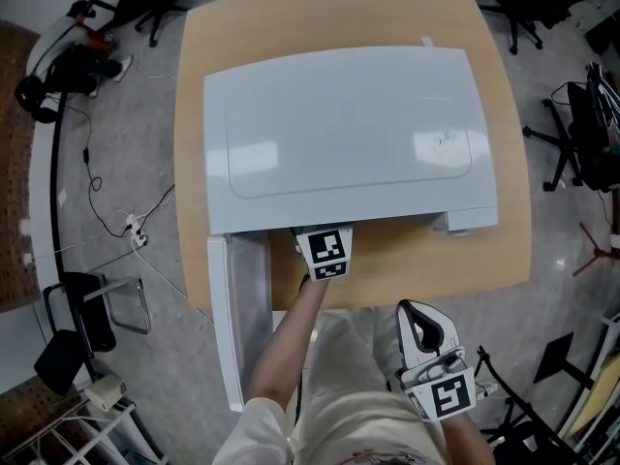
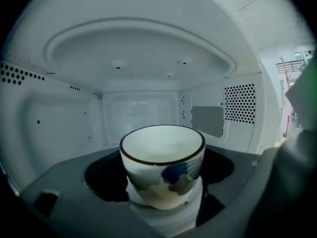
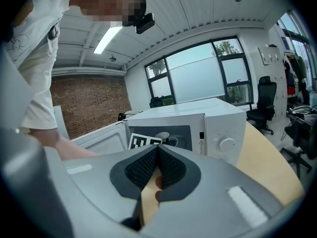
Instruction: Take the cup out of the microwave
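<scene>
The right gripper (image 1: 421, 313) hangs low by the person's body, off the near edge of the wooden table (image 1: 426, 269), with its jaws pressed together on nothing. The left gripper (image 1: 325, 248) reaches past the open door (image 1: 237, 318) into the white microwave (image 1: 349, 134). Its jaws are spread apart, and the painted cup (image 2: 162, 165) stands upright between them, inside the microwave.

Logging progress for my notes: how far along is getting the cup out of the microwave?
Done: the door of the microwave stands open. In hand: the left tool is inside it, jaws apart on either side of the cup, not yet closed on it. Left: grip the cup, lift it and bring it out. The right tool is shut and empty.
</scene>
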Tool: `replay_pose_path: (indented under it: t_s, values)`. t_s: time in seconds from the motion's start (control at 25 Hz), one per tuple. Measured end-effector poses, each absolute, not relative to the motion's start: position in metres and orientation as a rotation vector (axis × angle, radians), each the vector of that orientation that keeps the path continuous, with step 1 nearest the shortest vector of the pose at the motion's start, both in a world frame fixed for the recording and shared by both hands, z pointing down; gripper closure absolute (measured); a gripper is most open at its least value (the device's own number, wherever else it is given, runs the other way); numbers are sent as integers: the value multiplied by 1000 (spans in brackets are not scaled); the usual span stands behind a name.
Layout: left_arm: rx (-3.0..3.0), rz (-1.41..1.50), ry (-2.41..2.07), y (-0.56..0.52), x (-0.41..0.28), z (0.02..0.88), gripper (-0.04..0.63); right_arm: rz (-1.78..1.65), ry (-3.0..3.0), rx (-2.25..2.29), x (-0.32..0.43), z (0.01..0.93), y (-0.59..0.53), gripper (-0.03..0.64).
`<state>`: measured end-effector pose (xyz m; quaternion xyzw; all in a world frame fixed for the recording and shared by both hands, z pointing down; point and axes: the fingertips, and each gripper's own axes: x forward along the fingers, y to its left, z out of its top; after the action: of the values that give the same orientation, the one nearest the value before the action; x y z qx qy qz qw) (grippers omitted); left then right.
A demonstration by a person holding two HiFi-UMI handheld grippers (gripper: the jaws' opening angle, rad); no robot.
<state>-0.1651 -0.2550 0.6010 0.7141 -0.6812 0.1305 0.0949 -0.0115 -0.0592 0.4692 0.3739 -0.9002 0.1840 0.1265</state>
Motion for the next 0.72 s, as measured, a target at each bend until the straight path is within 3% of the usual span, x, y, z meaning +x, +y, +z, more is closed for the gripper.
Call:
replay_pose_path:
  t_s: [0.72]
  values:
    - [2127, 430, -1975, -178, -146, 547, 195, 463, -2680, 1071, -12, 450, -65, 612]
